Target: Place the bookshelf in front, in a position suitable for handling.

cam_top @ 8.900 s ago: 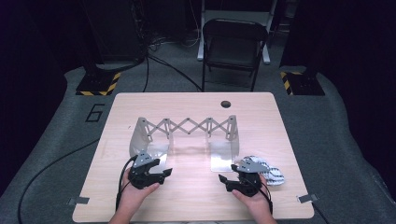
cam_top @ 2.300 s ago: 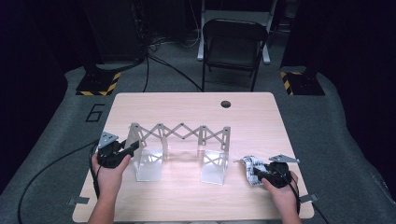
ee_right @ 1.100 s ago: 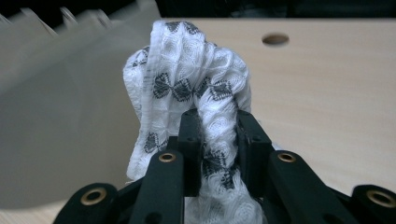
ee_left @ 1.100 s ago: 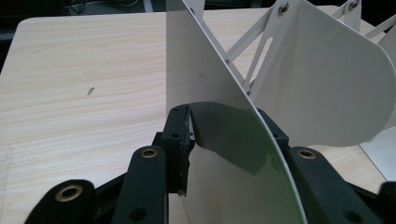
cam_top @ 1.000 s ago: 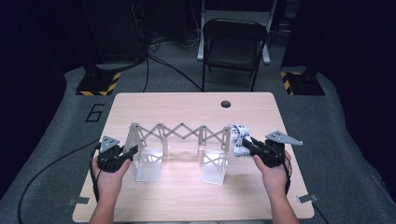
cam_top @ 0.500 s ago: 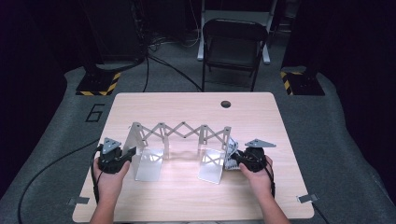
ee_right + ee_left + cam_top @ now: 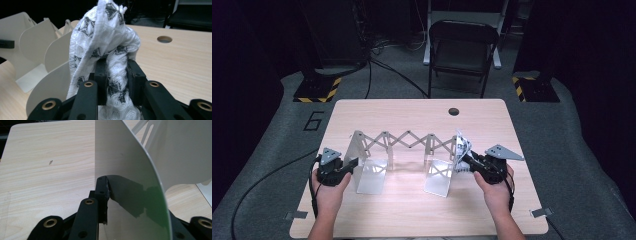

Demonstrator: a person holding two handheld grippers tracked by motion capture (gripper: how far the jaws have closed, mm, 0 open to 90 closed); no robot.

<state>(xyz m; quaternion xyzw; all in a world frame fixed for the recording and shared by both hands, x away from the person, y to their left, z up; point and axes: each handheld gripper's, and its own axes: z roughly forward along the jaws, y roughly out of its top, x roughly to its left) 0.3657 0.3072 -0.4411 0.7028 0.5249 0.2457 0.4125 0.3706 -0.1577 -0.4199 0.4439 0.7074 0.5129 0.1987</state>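
Note:
A white folding rack (image 7: 407, 142) with a scissor lattice stands across the middle of the table (image 7: 412, 215). My left gripper (image 7: 352, 162) is shut on its left end plate (image 7: 125, 165). One finger (image 7: 101, 192) presses the plate's near face and the other is hidden behind it. These jaws have just been opening slightly, with the plate still between them. My right gripper (image 7: 467, 161) is shut on a white cloth with a black pattern (image 7: 110, 32). It holds the bunched cloth (image 7: 460, 148) up against the top of the rack's right end plate (image 7: 438, 177).
A round hole (image 7: 454, 111) sits near the table's far edge. A black folding chair (image 7: 460, 47) stands beyond the table. A cable (image 7: 262, 185) trails from the left gripper across the floor at the left. Bare tabletop lies in front of the rack.
The right hand has carried the cloth leftward, from beside the rack to its right end plate. The left gripper has stayed on the left end plate.

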